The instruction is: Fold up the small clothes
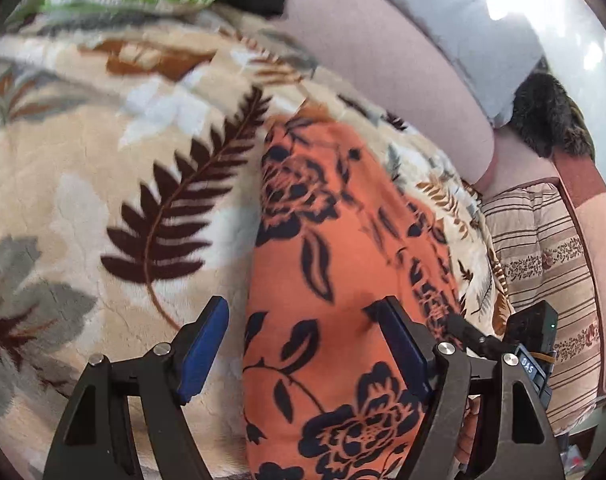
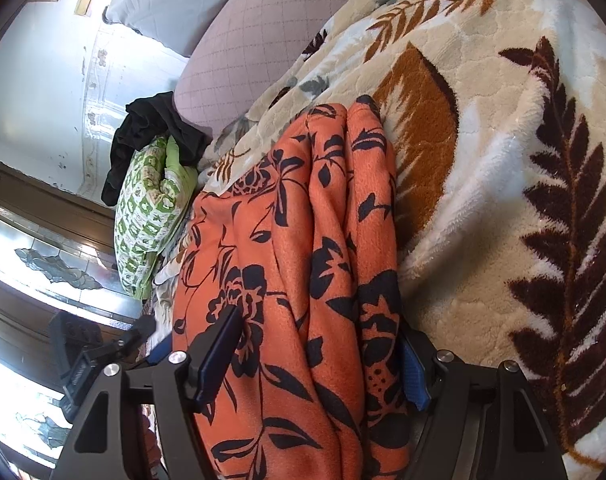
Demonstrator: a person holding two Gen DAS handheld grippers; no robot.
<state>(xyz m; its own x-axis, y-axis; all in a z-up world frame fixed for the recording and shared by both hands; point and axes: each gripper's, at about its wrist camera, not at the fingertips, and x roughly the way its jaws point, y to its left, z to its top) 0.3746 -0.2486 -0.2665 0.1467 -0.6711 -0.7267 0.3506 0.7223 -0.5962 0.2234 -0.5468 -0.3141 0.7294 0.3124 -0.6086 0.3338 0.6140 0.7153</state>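
Observation:
An orange garment with a dark blue flower print lies lengthwise on a cream blanket with a leaf pattern. My left gripper hovers open over the garment's near left edge. One blue pad is above the blanket and the other above the orange cloth. In the right wrist view the same garment is gathered in long folds on the blanket. My right gripper stands wide open astride the folds. Its left finger rests over the cloth, and its right pad is partly hidden at the garment's edge.
A green-and-white patterned pillow with a black cloth on it lies past the garment's far end. A mauve quilted cushion runs along the blanket. A striped cushion and a dark furry throw are at the right.

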